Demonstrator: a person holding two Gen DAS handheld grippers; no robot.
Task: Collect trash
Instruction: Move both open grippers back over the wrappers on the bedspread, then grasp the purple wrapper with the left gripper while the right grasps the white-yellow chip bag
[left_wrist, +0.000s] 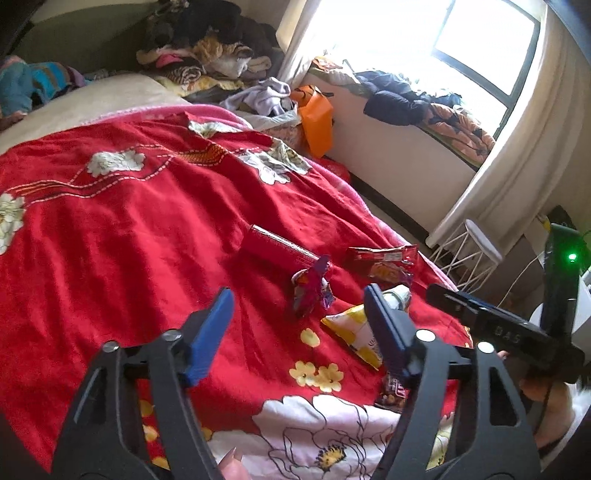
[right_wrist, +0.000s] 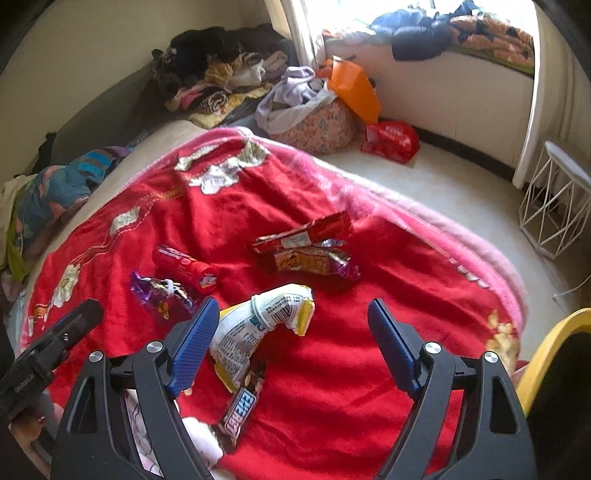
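Several wrappers lie on a red flowered blanket (left_wrist: 147, 229). A red tube (left_wrist: 275, 247), a purple wrapper (left_wrist: 312, 290), a red-orange packet (left_wrist: 384, 264) and a yellow-white bag (left_wrist: 354, 332) lie ahead of my left gripper (left_wrist: 299, 317), which is open and empty above the blanket. In the right wrist view my right gripper (right_wrist: 291, 332) is open and empty, with the yellow-white bag (right_wrist: 258, 325) and a Snickers wrapper (right_wrist: 240, 406) by its left finger. The red tube (right_wrist: 184, 266), purple wrapper (right_wrist: 159, 291) and red-orange packets (right_wrist: 310, 247) lie farther off.
Piles of clothes (left_wrist: 207, 55) sit at the bed's far end. An orange bag (right_wrist: 352, 88) and a red bag (right_wrist: 391, 140) lie on the floor by the window ledge. A white wire stool (right_wrist: 557, 199) stands right. A yellow rim (right_wrist: 546, 347) is at the right edge.
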